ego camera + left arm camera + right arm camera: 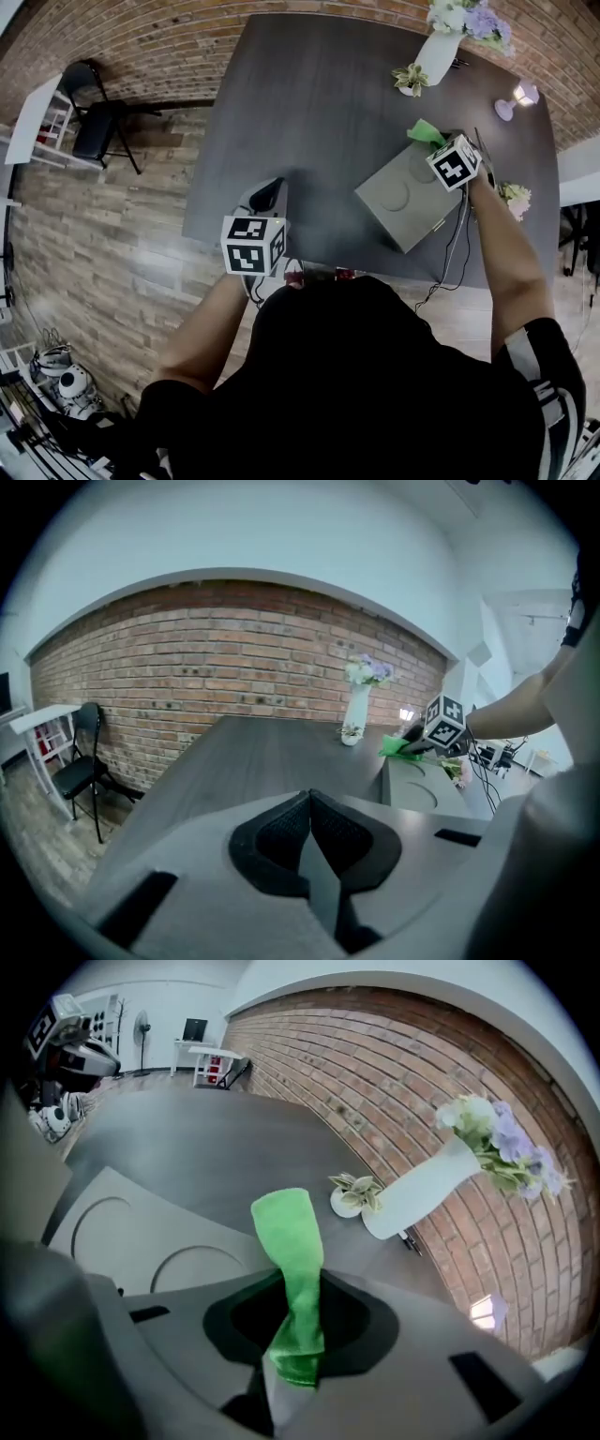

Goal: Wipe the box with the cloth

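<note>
A grey box (406, 197) with two round marks on its lid lies on the dark table (319, 103), near the front right. My right gripper (441, 148) is shut on a green cloth (292, 1269), whose free end (425, 132) hangs over the box's far corner. In the right gripper view the box lid (141, 1241) lies just below and left of the cloth. The left gripper (267, 194) is shut with nothing in it, hovering over the table's front left edge, well apart from the box (417, 785).
A white vase of flowers (441, 47), a small potted plant (410, 79) and a small lamp (517, 97) stand at the table's far right. More flowers (515, 198) lie right of the box. A black chair (94, 117) stands on the wooden floor at left.
</note>
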The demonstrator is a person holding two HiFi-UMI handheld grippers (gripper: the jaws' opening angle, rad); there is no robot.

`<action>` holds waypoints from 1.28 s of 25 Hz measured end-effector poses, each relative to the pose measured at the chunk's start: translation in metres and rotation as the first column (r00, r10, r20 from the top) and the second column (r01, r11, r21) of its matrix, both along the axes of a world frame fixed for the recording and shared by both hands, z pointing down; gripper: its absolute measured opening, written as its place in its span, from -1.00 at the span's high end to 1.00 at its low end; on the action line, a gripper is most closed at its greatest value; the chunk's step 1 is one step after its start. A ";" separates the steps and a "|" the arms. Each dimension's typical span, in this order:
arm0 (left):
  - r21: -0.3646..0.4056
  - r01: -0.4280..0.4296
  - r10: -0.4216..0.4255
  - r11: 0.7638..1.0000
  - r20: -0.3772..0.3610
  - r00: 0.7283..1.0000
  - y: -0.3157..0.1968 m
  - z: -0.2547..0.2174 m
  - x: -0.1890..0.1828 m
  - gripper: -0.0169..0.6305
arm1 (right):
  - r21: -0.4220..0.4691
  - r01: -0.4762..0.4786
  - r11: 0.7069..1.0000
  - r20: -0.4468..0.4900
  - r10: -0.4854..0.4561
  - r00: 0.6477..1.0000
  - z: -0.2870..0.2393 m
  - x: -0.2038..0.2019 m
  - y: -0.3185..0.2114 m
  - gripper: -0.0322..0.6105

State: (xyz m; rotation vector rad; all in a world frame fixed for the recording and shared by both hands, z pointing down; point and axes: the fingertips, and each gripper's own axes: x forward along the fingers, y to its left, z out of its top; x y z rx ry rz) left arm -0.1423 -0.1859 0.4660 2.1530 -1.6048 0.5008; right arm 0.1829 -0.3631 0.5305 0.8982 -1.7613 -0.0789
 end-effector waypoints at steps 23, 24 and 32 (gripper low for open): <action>0.015 -0.205 0.206 0.979 -0.120 0.971 -0.023 0.010 0.006 0.92 | -0.149 0.199 0.969 -0.075 -0.212 0.974 0.004 -0.128 0.194 0.64; 0.010 -0.209 0.209 0.978 -0.123 0.970 -0.022 0.012 0.006 0.92 | -0.164 0.197 0.967 -0.058 -0.209 0.976 0.003 -0.131 0.199 0.64; -0.006 -0.209 0.207 0.978 -0.114 0.972 -0.025 0.016 0.020 0.92 | -0.277 0.188 0.942 0.107 -0.165 0.981 -0.002 -0.130 0.216 0.64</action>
